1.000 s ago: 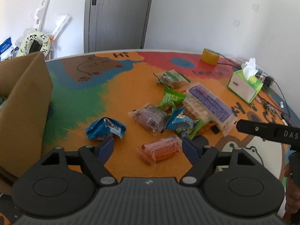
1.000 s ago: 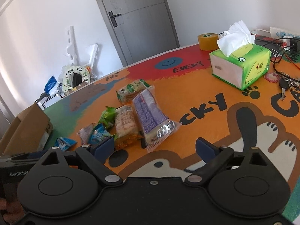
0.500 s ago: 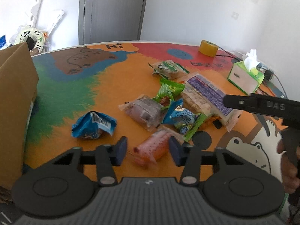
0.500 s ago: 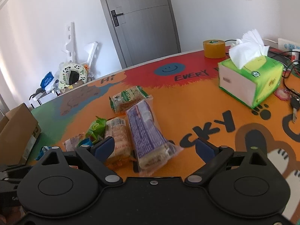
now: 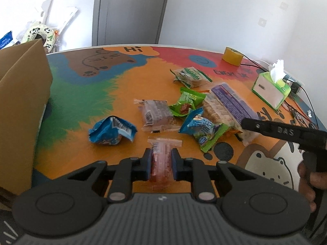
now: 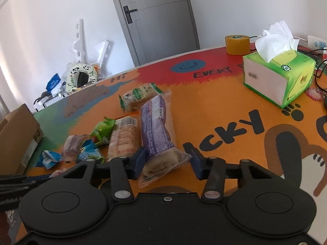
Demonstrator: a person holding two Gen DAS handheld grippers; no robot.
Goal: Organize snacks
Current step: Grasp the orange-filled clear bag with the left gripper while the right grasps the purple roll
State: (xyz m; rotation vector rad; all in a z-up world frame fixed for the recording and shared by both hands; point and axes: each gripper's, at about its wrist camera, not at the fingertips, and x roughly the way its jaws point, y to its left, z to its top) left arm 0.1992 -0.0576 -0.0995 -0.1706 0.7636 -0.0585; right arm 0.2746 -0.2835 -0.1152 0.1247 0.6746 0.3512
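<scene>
The left gripper [image 5: 161, 164] is clamped on a pink clear-wrapped snack [image 5: 162, 159], its long axis running straight away from the camera. Bare orange table [image 5: 130, 81] lies beyond it; a cardboard box [image 5: 22, 102] walls the left. The right gripper [image 6: 168, 161], jaws apart, straddles the near end of a purple bread pack [image 6: 155, 128], lying lengthwise away.

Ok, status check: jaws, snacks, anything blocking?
Left gripper shut on red snack pack. Right gripper open, straddling purple bread pack. Cardboard box left, path unobstructed.
</scene>
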